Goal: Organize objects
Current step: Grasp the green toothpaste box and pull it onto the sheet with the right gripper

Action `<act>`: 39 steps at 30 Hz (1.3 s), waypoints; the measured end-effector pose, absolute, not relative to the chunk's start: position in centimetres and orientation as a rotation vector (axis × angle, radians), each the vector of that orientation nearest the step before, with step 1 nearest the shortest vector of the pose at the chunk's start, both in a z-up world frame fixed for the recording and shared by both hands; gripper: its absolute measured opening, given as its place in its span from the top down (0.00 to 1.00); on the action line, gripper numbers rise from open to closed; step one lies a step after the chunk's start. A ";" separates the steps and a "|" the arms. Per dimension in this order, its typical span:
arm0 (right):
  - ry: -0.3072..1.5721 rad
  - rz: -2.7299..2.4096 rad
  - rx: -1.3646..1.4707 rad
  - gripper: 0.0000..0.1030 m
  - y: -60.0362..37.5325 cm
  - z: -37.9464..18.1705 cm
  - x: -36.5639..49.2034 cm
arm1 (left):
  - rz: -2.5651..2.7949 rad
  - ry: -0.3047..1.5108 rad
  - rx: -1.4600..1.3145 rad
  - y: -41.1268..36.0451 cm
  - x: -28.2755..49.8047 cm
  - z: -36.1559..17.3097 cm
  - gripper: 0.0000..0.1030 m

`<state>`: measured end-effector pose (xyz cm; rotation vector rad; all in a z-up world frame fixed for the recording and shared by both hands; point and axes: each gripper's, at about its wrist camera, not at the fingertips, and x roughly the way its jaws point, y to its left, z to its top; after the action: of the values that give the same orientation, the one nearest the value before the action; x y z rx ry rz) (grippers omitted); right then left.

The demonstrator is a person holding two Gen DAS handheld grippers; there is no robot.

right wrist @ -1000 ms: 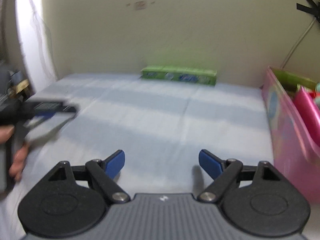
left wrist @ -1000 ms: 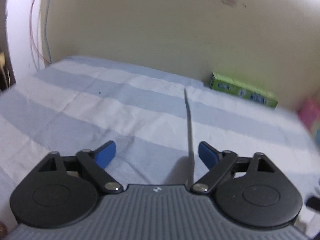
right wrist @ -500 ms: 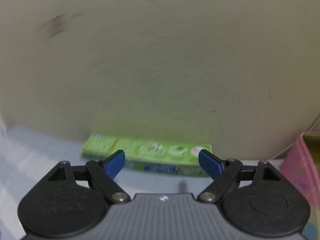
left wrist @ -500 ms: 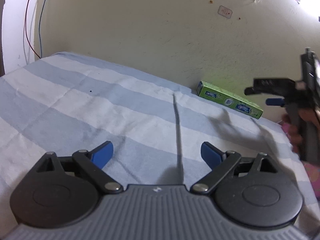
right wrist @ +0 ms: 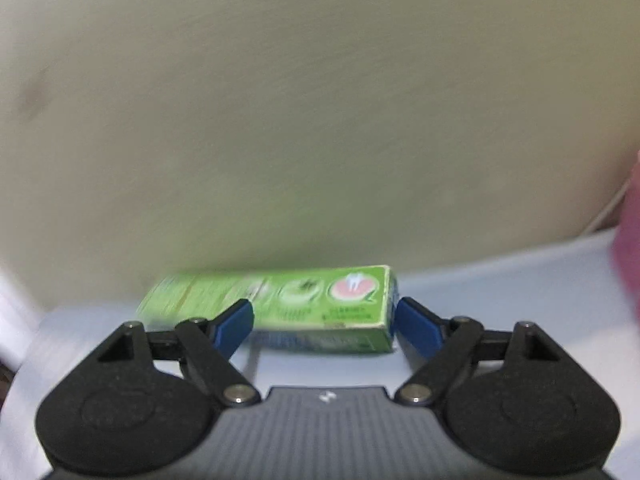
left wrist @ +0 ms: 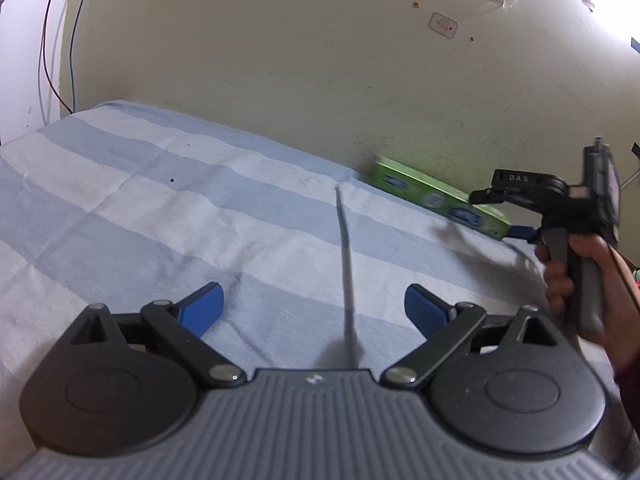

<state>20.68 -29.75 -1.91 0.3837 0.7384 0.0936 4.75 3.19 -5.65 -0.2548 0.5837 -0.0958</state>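
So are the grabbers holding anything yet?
No. The left gripper is empty, its jaws opening. The right gripper is open around the green box, not squeezing it.

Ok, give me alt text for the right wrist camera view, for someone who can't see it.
The right gripper hangs open just in front of a green toothpaste box lying on its side on a pale striped sheet by a cream wall. Its blue fingers frame the box's right half; neither clearly touches it. The picture is motion-blurred.
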 end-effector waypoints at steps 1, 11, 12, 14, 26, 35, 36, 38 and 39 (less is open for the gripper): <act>0.746 0.170 0.386 0.21 -28.6 -2.0 19.0 | -0.096 0.584 -0.256 3.2 4.8 -5.6 0.05; 0.603 0.212 0.006 0.11 -23.3 -1.2 15.4 | -0.097 0.583 -0.260 3.2 4.6 -5.6 0.05; 0.587 0.192 -0.015 0.09 -22.8 -1.0 17.0 | -0.096 0.583 -0.260 3.2 4.6 -5.6 0.05; 0.584 0.178 -0.041 0.06 -22.6 -1.4 18.7 | -0.097 0.583 -0.260 3.3 4.7 -5.6 0.05; 0.675 0.261 -0.146 0.39 -20.9 -2.1 19.9 | -0.098 0.581 -0.266 3.5 4.8 -5.4 0.04; 0.660 0.267 -0.140 0.61 -21.8 -1.4 8.3 | -0.101 0.578 -0.271 3.4 4.9 -5.5 0.04; 0.658 0.266 -0.133 0.61 -22.1 -1.3 6.5 | -0.100 0.578 -0.269 3.3 4.9 -5.5 0.04; 0.655 0.271 -0.124 0.61 -22.3 -1.2 3.0 | -0.099 0.578 -0.264 3.2 5.0 -5.4 0.04; 0.654 0.279 -0.120 0.61 -22.6 -1.3 1.2 | -0.100 0.578 -0.262 3.1 5.0 -5.4 0.04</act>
<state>1.20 -22.58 -1.30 -0.1204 0.6540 0.2793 5.02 3.12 -5.41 -0.2619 0.5781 -0.1001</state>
